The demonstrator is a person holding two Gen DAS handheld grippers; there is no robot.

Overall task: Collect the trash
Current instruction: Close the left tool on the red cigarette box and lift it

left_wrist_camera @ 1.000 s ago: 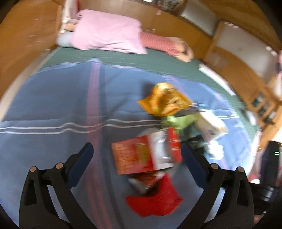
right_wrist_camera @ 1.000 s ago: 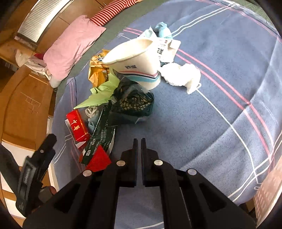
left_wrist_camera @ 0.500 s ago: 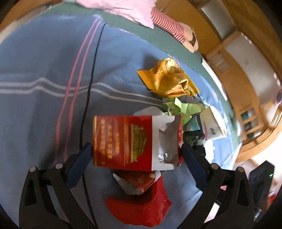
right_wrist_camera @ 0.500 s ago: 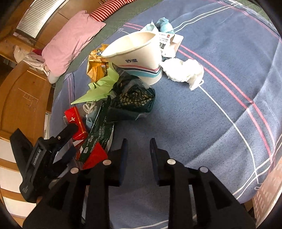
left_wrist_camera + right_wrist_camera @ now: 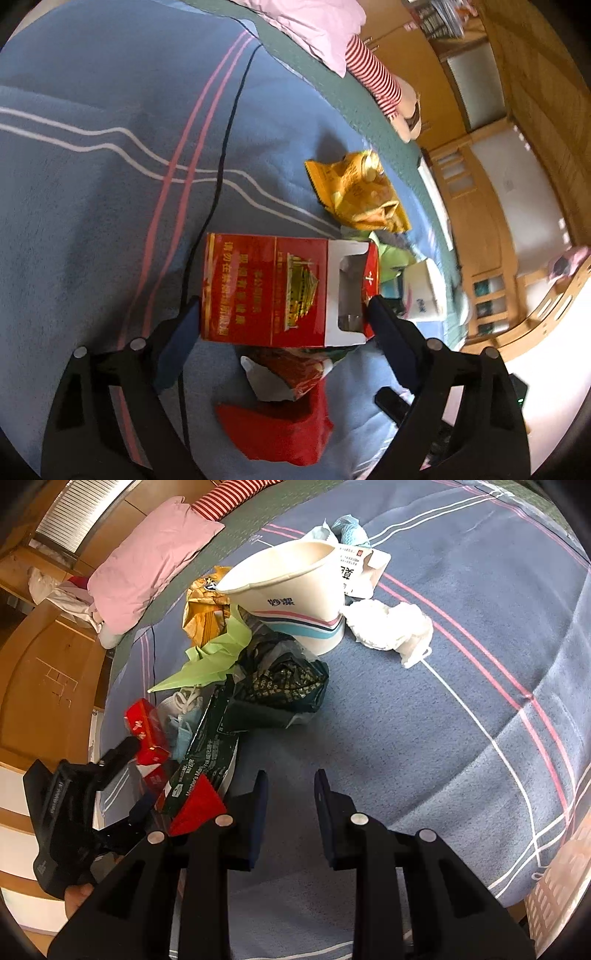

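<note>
While closing, left hand-held gripper (image 5: 282,323) flanks red carton (image 5: 280,290).

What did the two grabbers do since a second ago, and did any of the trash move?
The left gripper dropped toward the red box, which now sits between its closing jaws, pads at both ends. The right gripper, shut before, has parted its jaws over bare blanket. The white cup, tissue and remaining trash stayed put.

red carton (image 5: 273,288), blue blanket (image 5: 92,184) with pink and white stripes.
</note>
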